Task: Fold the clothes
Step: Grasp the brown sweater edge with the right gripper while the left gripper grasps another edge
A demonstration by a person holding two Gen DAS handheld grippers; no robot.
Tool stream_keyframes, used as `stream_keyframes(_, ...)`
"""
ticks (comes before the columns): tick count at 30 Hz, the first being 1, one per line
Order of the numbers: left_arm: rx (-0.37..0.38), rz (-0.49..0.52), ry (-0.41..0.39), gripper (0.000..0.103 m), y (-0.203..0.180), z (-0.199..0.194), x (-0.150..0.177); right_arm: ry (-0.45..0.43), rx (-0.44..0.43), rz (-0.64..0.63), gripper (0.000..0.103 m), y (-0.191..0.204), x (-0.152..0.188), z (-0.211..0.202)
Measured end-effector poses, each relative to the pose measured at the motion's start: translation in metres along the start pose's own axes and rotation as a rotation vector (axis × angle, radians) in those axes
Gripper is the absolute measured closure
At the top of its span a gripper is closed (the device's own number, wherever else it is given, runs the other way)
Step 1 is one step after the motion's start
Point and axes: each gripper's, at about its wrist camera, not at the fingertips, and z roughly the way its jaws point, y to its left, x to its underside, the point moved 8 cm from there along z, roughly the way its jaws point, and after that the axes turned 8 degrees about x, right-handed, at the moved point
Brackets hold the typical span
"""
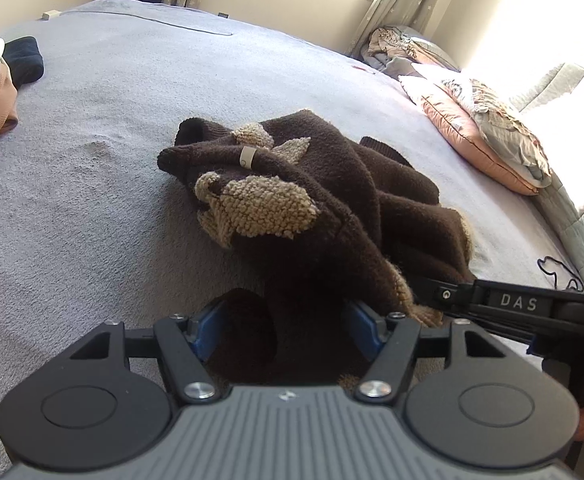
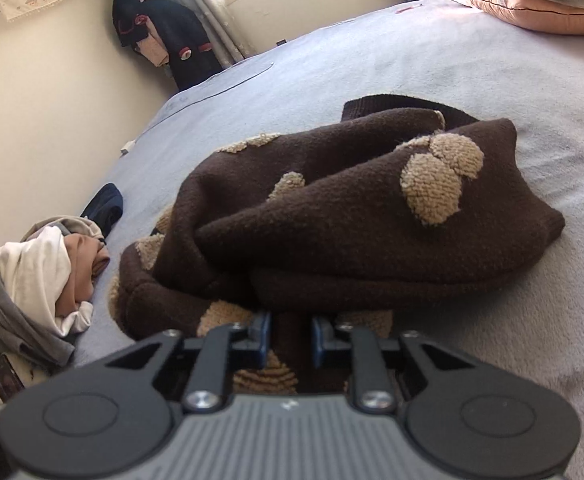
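- A crumpled dark brown fleece sweater with tan looped-yarn patches [image 1: 332, 200] lies in a heap on the grey-blue blanket of the bed [image 1: 91, 140], and I place everything else by this sweater.
- My left gripper [image 1: 287, 330] sits at the sweater's near edge; its blue pads stand well apart with a thick bunch of brown fabric between them, and I cannot tell whether they press on it.
- My right gripper [image 2: 289, 338] is clenched on a narrow fold at the sweater's near hem [image 2: 332, 216], the blue pads [image 2: 260, 338] close together with brown cloth pinched between them.
- In my left wrist view, the right gripper's black arm marked "DAS" [image 1: 516, 304] reaches in just right of the sweater, touching its tan fringe.
- A pile of white, grey and peach clothes [image 2: 39, 280] lies left of the sweater, with a dark navy garment [image 2: 105, 208] just beyond it.
- Peach and grey pillows [image 1: 488, 136] are stacked right of the sweater, near the bed's head.
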Motion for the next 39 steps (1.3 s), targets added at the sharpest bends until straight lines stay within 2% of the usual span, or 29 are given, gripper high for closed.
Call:
stream_keyframes(4,0.000,-0.001,-0.011,0.035,0.001,-0.001,-0.002,-0.030,-0.007,0.019,0.092,-0.007,-0.001,-0.010)
stream_keyframes(12,0.017,-0.028,-0.043,0.035,0.008,-0.006,-0.006,-0.139,0.041,0.003,0.095,-0.016,-0.012,-0.041)
stream_keyframes(14,0.031,-0.038,-0.040,0.035,0.008,-0.005,-0.006,-0.161,0.068,-0.002,0.102,-0.021,-0.014,-0.048)
stream_keyframes(17,0.053,-0.058,-0.025,0.039,0.009,-0.002,-0.004,-0.228,0.122,-0.060,0.103,-0.027,-0.020,-0.063)
stream_keyframes(18,0.057,-0.067,-0.023,0.041,0.010,-0.002,-0.004,-0.229,0.112,-0.073,0.098,-0.027,-0.022,-0.066)
stream_keyframes(20,0.049,-0.079,-0.024,0.041,0.013,-0.003,-0.005,-0.222,0.071,-0.092,0.077,-0.025,-0.022,-0.069)
stream_keyframes(21,0.039,-0.083,-0.026,0.041,0.015,-0.004,-0.005,-0.241,0.061,-0.114,0.045,-0.020,-0.021,-0.071)
stream_keyframes(22,0.026,-0.085,-0.026,0.041,0.018,-0.005,-0.006,-0.267,0.054,-0.141,0.017,-0.015,-0.020,-0.073)
stream_keyframes(23,0.019,-0.092,-0.024,0.041,0.022,-0.006,-0.006,-0.298,0.044,-0.175,0.012,-0.008,-0.019,-0.075)
stream_keyframes(24,0.011,-0.098,-0.022,0.041,0.025,-0.008,-0.006,-0.318,0.032,-0.219,0.011,0.001,-0.018,-0.076)
stream_keyframes(28,-0.011,-0.148,-0.018,0.041,0.041,-0.012,-0.007,-0.338,0.016,-0.405,0.011,0.037,-0.008,-0.070)
stream_keyframes(32,-0.028,-0.195,-0.029,0.041,0.054,-0.018,-0.010,-0.314,0.058,-0.577,0.012,0.064,0.012,-0.044)
stream_keyframes(35,-0.014,-0.213,-0.039,0.041,0.056,-0.022,-0.013,-0.290,0.104,-0.669,0.021,0.070,0.027,-0.020)
stream_keyframes(36,-0.013,-0.216,-0.039,0.041,0.055,-0.022,-0.014,-0.287,0.127,-0.696,0.033,0.070,0.032,-0.013)
stream_keyframes(37,-0.012,-0.217,-0.039,0.041,0.055,-0.022,-0.014,-0.296,0.166,-0.724,0.055,0.068,0.035,-0.007)
stream_keyframes(38,-0.013,-0.218,-0.038,0.041,0.055,-0.021,-0.014,-0.310,0.206,-0.750,0.065,0.065,0.037,-0.003)
stream_keyframes(39,-0.013,-0.220,-0.036,0.041,0.056,-0.021,-0.014,-0.318,0.220,-0.760,0.082,0.063,0.038,-0.001)
